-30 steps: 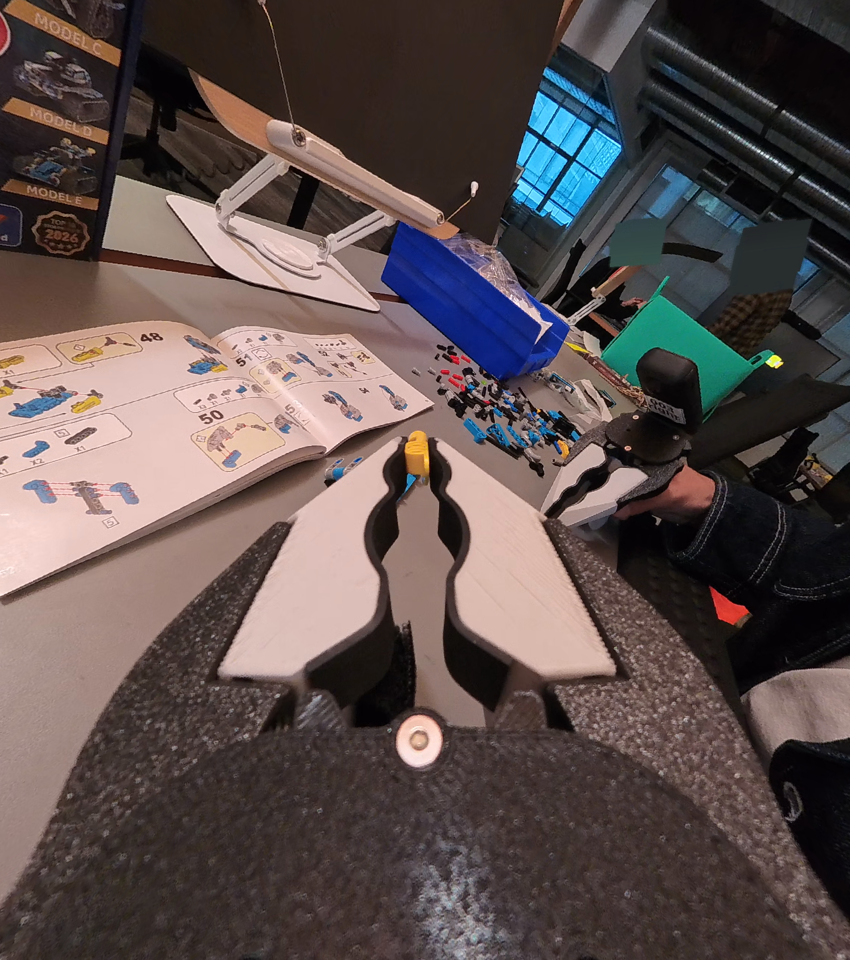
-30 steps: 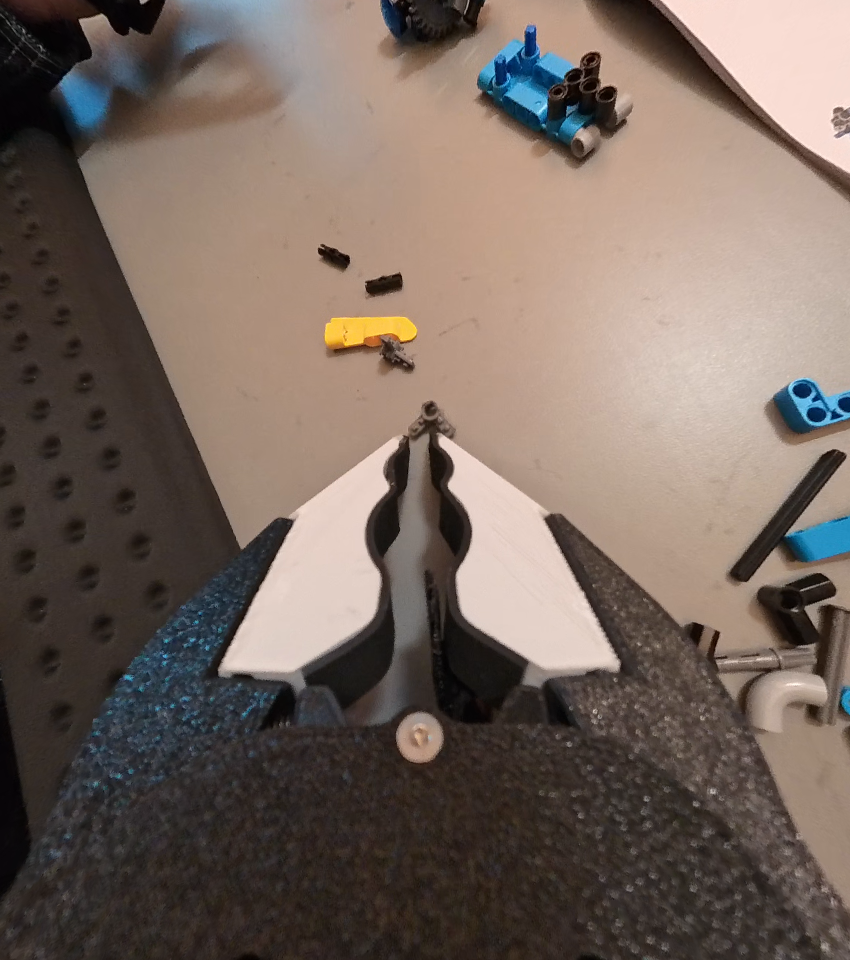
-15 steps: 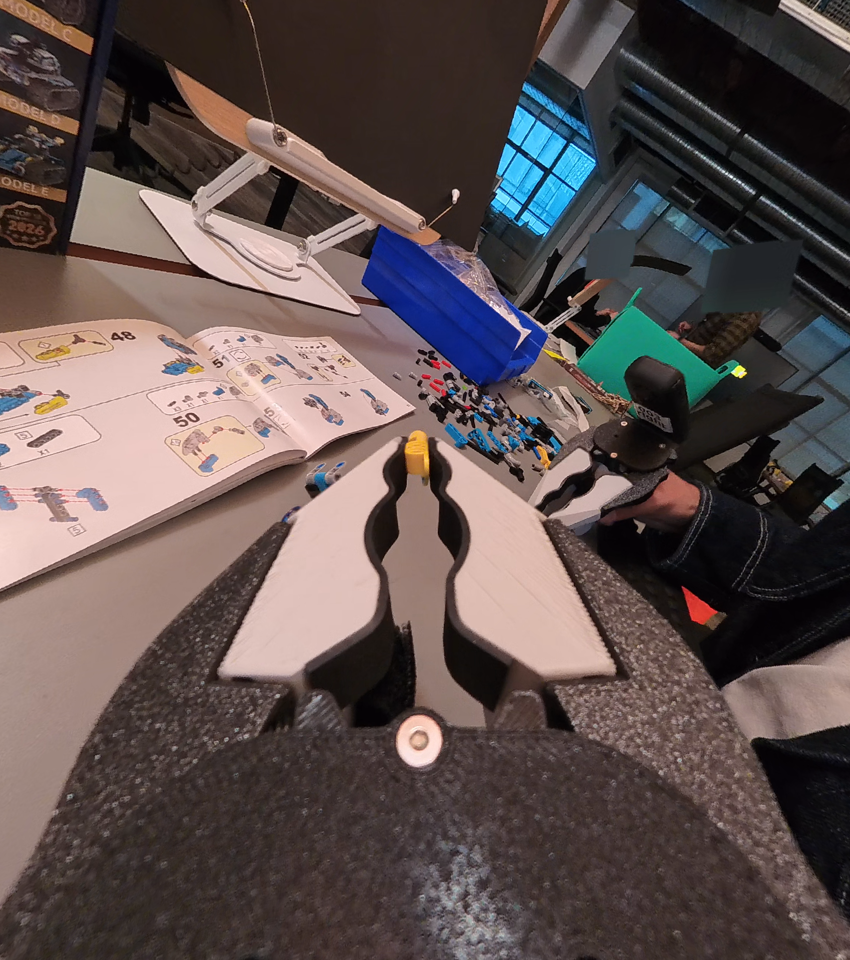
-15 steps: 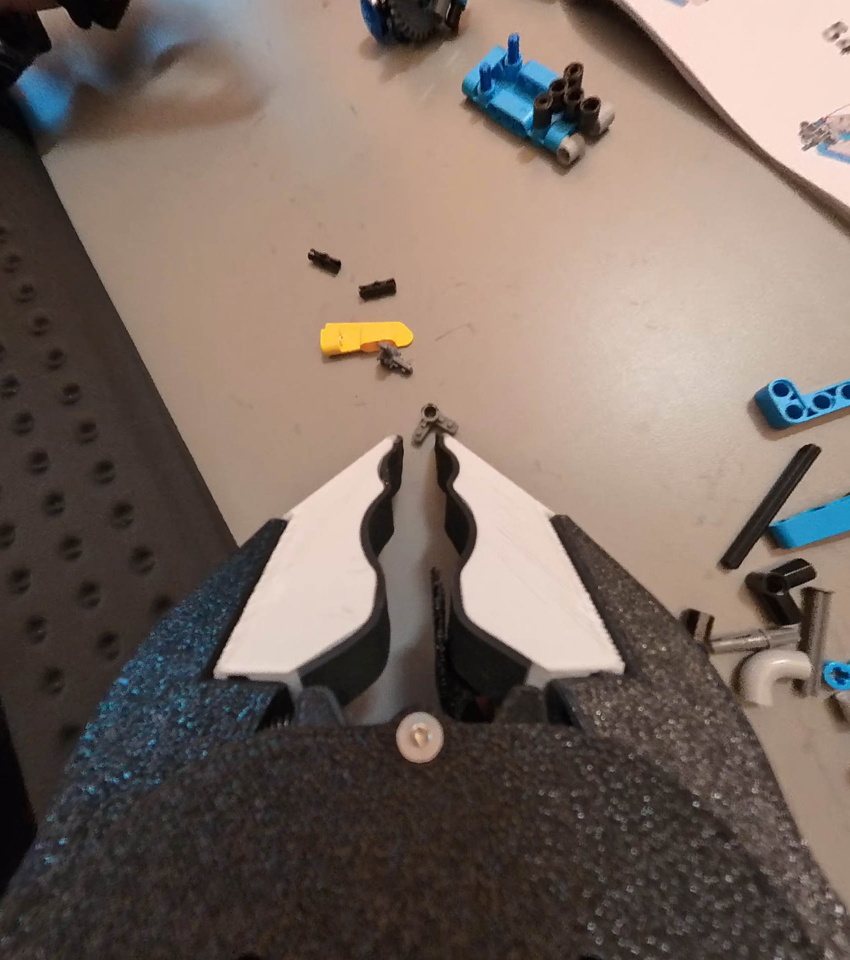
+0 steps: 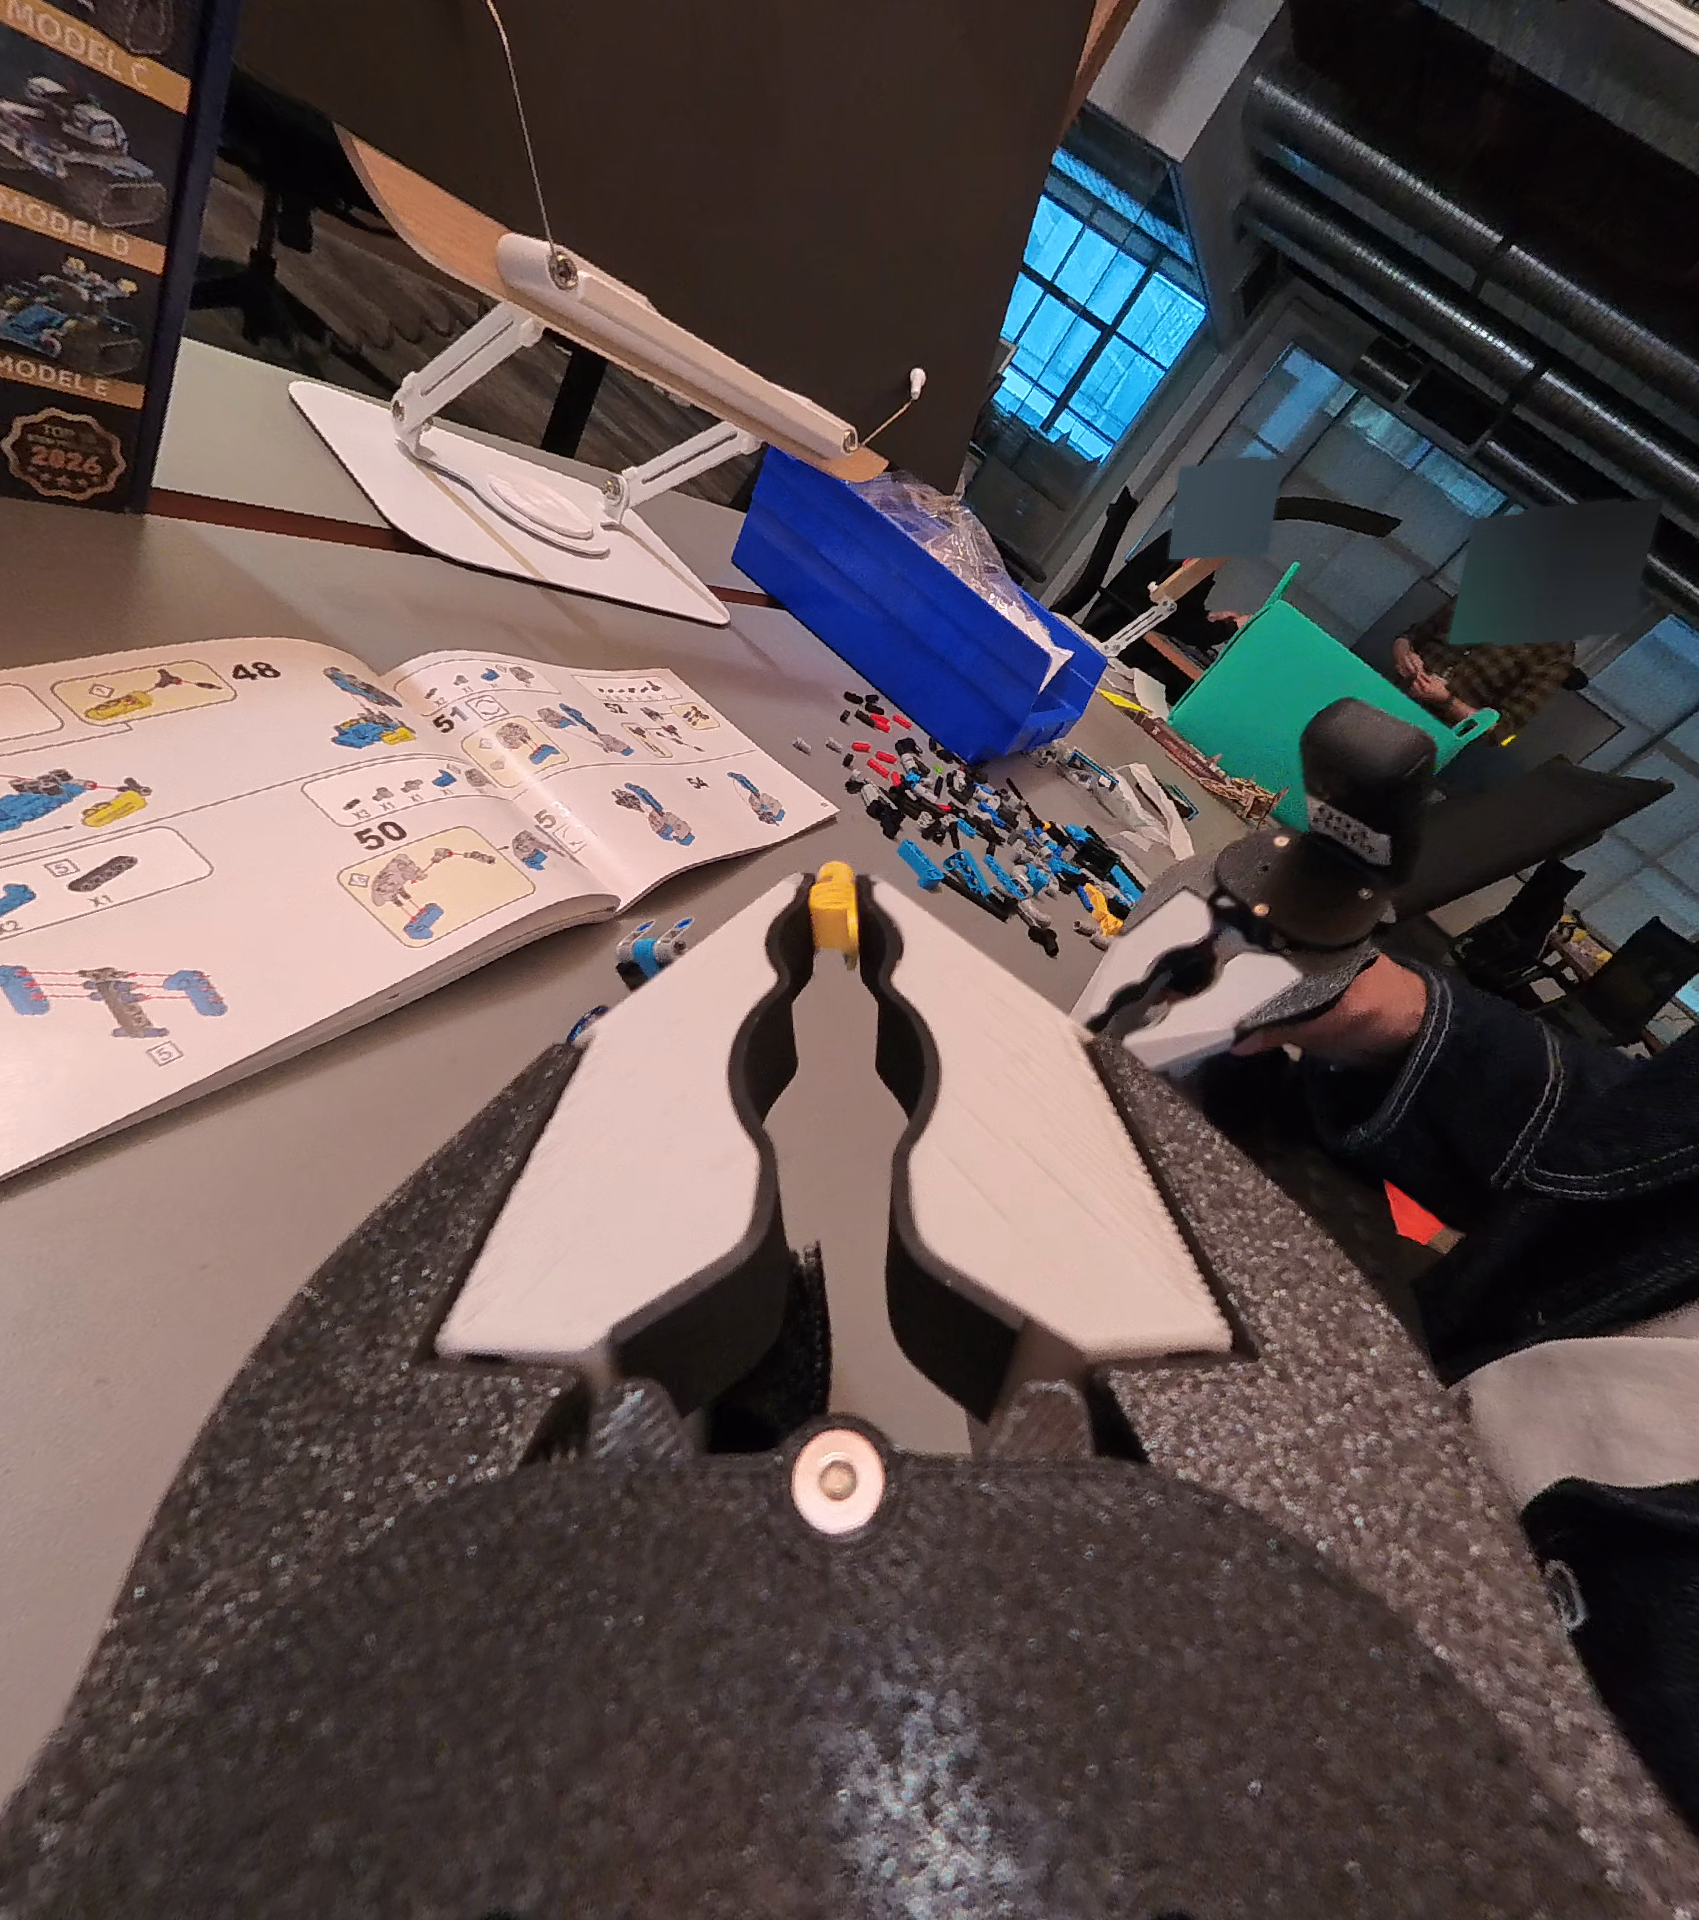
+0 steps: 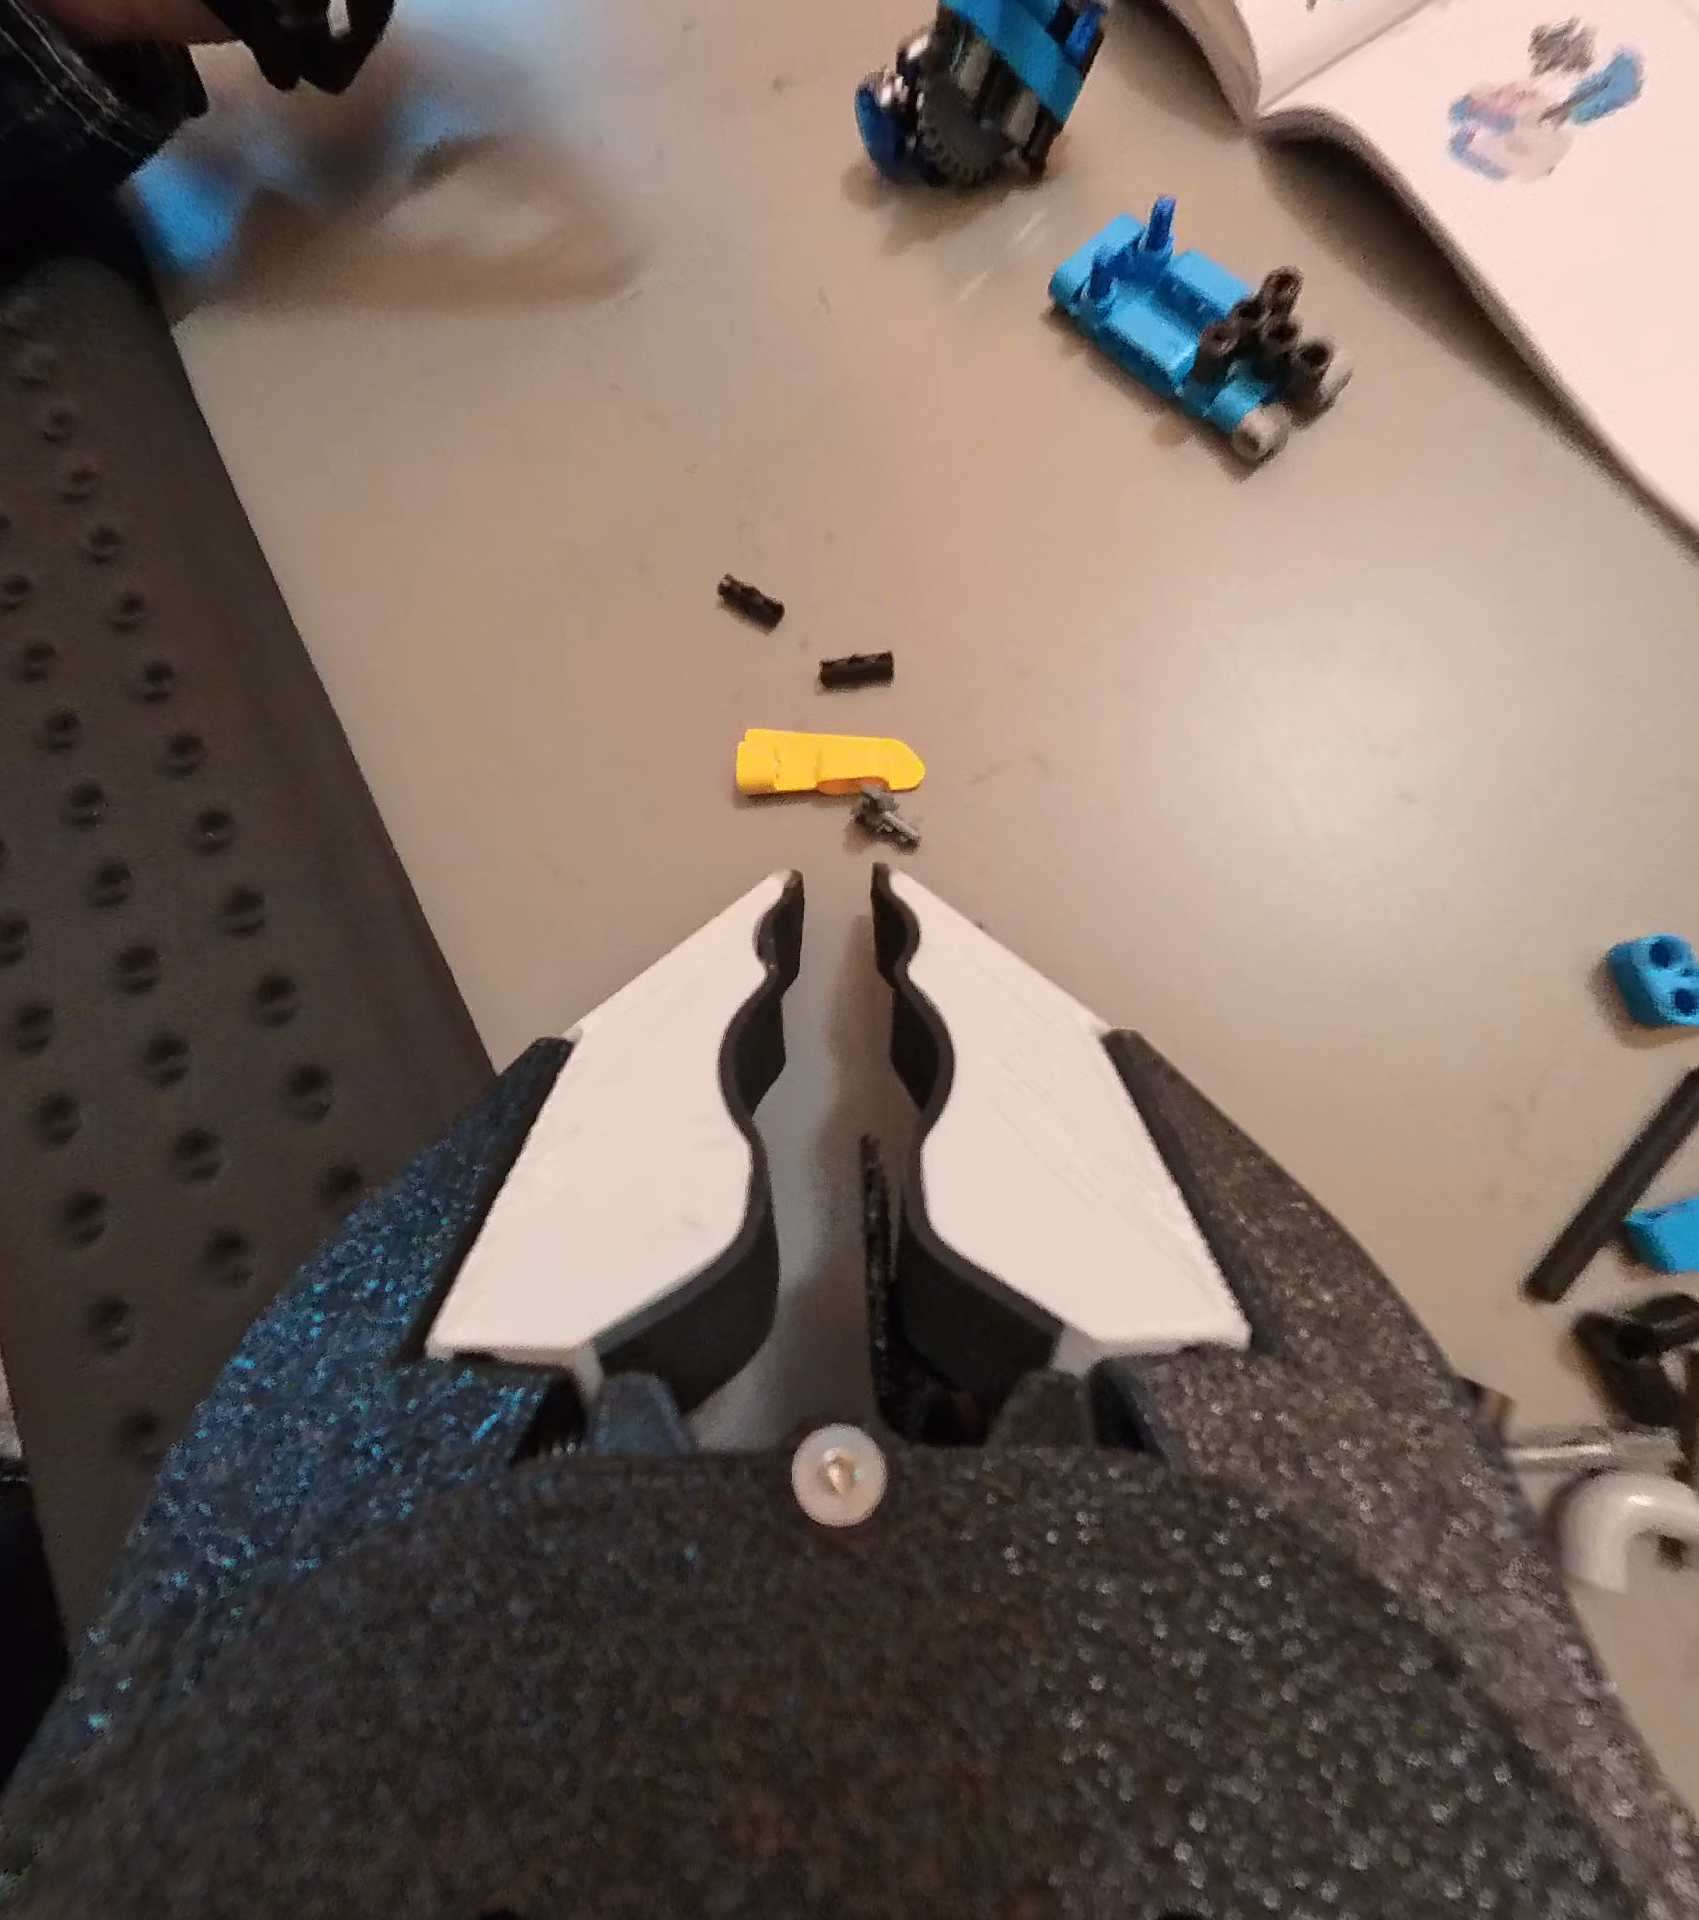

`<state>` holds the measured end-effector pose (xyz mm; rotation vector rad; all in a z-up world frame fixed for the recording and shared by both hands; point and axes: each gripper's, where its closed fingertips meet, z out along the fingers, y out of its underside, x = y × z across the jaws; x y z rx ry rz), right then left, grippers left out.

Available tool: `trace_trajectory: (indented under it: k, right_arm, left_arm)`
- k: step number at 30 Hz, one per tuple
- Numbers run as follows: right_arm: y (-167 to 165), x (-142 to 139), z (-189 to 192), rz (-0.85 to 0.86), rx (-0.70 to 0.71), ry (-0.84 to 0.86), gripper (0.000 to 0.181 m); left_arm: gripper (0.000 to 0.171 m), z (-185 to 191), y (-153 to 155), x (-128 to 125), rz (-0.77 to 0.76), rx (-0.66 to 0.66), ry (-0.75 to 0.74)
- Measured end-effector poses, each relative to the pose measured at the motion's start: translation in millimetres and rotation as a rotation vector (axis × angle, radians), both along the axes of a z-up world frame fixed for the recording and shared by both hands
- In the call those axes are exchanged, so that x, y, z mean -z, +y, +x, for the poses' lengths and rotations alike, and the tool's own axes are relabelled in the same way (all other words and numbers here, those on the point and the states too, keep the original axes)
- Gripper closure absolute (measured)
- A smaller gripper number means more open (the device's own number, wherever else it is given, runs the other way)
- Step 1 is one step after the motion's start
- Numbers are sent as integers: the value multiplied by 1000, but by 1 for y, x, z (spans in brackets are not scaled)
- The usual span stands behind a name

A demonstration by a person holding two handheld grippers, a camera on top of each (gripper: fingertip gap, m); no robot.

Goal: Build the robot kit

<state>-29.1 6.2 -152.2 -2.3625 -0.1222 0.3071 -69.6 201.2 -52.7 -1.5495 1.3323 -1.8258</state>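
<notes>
My left gripper (image 5: 834, 891) is shut on a small yellow piece (image 5: 832, 925) and holds it above the grey table (image 5: 149, 1299). My right gripper (image 6: 837, 883) is slightly open and empty, low over the table. It also shows in the left wrist view (image 5: 1110, 1013), held by a hand in a denim sleeve. Just beyond its tips lie another yellow piece (image 6: 829, 764), a tiny grey connector (image 6: 886, 823) and two black pins (image 6: 749, 603) (image 6: 855, 670).
An open instruction booklet (image 5: 253, 831) lies at the left, with a blue sub-assembly (image 6: 1188, 332) and a wheeled one (image 6: 970, 94) nearby. A pile of loose parts (image 5: 980, 821), a blue bin (image 5: 907, 623), a white stand (image 5: 533, 488) and a printed box (image 5: 24, 260) stand farther back. A perforated grey seat (image 6: 97, 831) borders the table. The tips of one gripper are about 25 cm away from the tips of the other. The perforated grey seat (image 6: 97, 831) lies around 15 cm away from my right fingertips.
My right gripper opened and let go of the small grey connector it pinched; that piece is now out of sight. The left gripper kept hold of the yellow piece and shifted a little.
</notes>
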Motion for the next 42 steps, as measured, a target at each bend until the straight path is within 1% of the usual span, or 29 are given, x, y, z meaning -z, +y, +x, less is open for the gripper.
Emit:
trace_trajectory:
  k: [2, 4, 6, 10, 12, 14, 18, 21, 23, 27, 30, 33, 35, 39, 42]
  right_arm:
    - [-4, -7, 12, 11, 6, -24, 169]
    - [-14, -6, 25, -37, -6, -37, 168]
    - [-16, -5, 33, -62, -38, -43, 166]
    - [-13, 1, 29, -107, -145, 1, 167]
    - [-8, 5, 32, -98, -169, -17, 168]
    - [-6, 5, 31, -85, -196, 5, 168]
    - [-6, 6, 33, -73, -196, 9, 171]
    - [-13, 9, 28, -97, -197, 1, 172]
    - [-17, 10, 19, -106, -193, 30, 172]
    - [-14, 11, 9, -77, -167, 37, 171]
    - [-17, 8, 15, -91, -143, 11, 172]
    - [-13, -2, 24, -52, -116, 34, 172]
    - [-7, -2, 24, -53, -130, 66, 168]
    - [-3, 10, 17, -112, -217, 20, 166]
    - [-2, 10, 17, -121, -204, 40, 168]
  left_arm:
    - [164, -1, 1, 0, -2, -3, 1]
    - [164, -1, 1, -1, -2, -3, -4]
    - [164, -1, 0, -2, 0, 0, -5]
    - [164, -2, -1, -2, 11, 1, -4]
    - [164, -3, 1, -3, 11, -5, -7]
    - [164, -3, 1, -3, 7, -7, -9]
    - [164, -3, 2, -3, 10, -7, -9]
    - [164, -3, 2, -3, 11, -10, -9]
    - [164, -4, 3, -4, 9, -13, -12]
    - [164, -3, 2, -5, 2, -9, -16]
    - [164, -4, 1, -4, 8, -5, -11]
    - [164, -4, 1, -5, 3, -3, -14]
    - [164, -3, 0, -5, 6, -1, -12]
    - [164, -3, 0, -2, 19, -2, -1]
    - [164, -3, 0, -1, 16, -1, 1]
